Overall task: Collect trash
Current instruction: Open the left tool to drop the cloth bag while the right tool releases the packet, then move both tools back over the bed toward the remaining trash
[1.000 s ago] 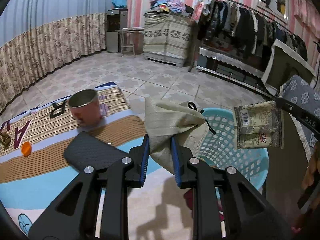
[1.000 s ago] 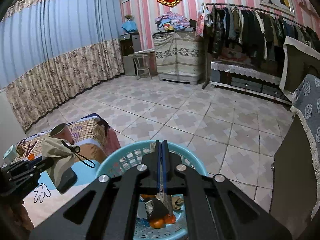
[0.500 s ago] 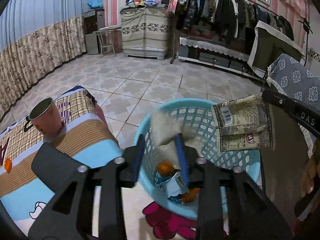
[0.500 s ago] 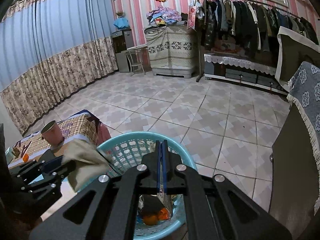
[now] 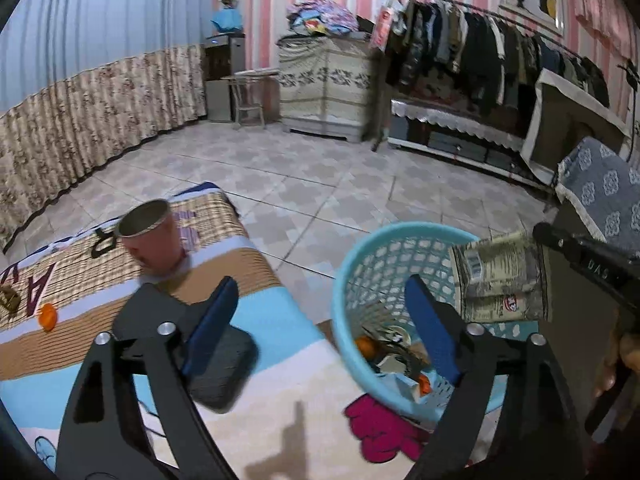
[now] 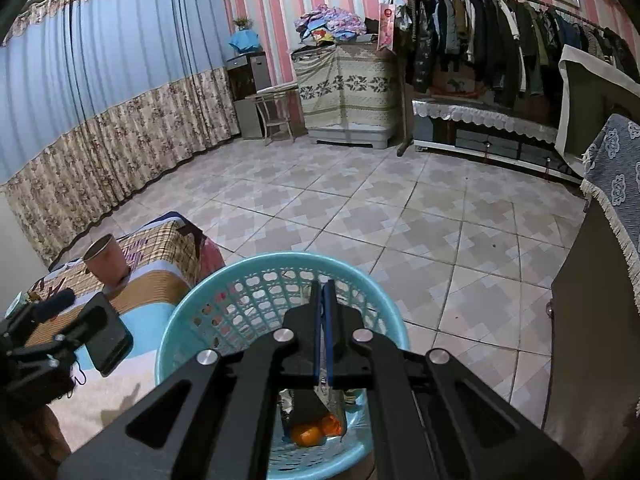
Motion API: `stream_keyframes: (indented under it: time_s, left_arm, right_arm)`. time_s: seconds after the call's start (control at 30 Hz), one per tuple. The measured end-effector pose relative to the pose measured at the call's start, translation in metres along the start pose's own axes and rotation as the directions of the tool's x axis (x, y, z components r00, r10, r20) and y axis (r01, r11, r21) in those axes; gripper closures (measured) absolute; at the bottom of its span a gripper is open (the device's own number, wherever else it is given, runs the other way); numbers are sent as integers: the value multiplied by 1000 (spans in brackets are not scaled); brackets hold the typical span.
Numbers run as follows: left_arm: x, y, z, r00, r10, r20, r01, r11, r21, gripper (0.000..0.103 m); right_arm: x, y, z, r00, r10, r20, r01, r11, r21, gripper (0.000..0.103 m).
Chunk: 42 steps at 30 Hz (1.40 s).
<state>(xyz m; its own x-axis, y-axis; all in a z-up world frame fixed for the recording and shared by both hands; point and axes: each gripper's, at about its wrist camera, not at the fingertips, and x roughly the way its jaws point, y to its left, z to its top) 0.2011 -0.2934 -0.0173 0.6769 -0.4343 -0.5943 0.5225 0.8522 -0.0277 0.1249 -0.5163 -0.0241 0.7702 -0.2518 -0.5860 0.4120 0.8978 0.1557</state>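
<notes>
Left gripper [image 5: 320, 312] fingers, just opening, are standing wide and empty; right gripper [image 6: 323, 312] is pinching a crumpled printed wrapper [image 5: 500, 276] (release squarely over the perforated turquoise plastic basket [image 5: 344, 272]).

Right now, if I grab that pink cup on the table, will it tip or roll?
The pink cup looks tall and narrower at its base, so a high push would probably tip it. Being round, it would likely roll once down. It appears empty, so probably light; its metallic rim suggests it is stiff.

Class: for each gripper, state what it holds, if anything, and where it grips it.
Left gripper: nothing; jaws just opened, empty. Right gripper: shut on a wrapper, pinched at its edge.
</notes>
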Motion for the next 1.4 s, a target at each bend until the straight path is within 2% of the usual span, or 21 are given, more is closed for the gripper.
stream_keyframes:
  time_s: [0.13,0.37,0.8,0.83,0.87,0.9,0.93,1.07,1.17,1.27,1.4]
  left_arm:
    - [-11,12,3,999,24,21,-23,1000,-12,14]
    - [-29,28,4,997,51,56,-50,998,-30,10]
    - [-43,51,-6,995,76,61,-72,996,-61,9]
    - [-46,53,-7,995,79,62,-75,995,-63,9]
    - [-49,57,-8,994,84,64,-80,995,-67,9]
    - [-51,60,-8,994,89,66,-84,994,-69,9]
    - [-54,63,-8,993,96,68,-91,993,-73,9]
    - [-67,81,-12,989,129,77,-121,988,-95,6]
    - [-77,100,-17,985,159,72,-150,982,-113,6]
    - [-89,125,-23,976,205,66,-195,971,-138,6]
    - [-107,168,-34,965,257,49,-242,950,-199,6]
  right_arm:
    - [4,11,1,1000,28,1,-28,1000,-8,101]
    - [18,22,3,999,1,-36,-2,999,-34,100]
    - [38,29,-20,992,-25,-124,18,998,-63,99]
    - [37,29,-21,992,-25,-125,17,998,-63,97]
    - [34,31,-22,992,-25,-121,18,998,-61,76]
    - [31,32,-22,994,-26,-109,20,998,-59,42]
    - [25,35,-20,997,-30,-77,25,998,-61,32]
    - [13,57,-15,999,-25,-46,19,993,-114,31]
    - [4,78,-11,1000,-20,-10,19,990,-142,16]
    - [-2,103,-12,1000,-2,18,5,986,-164,8]
    - [-6,135,-19,999,39,31,-33,984,-177,7]
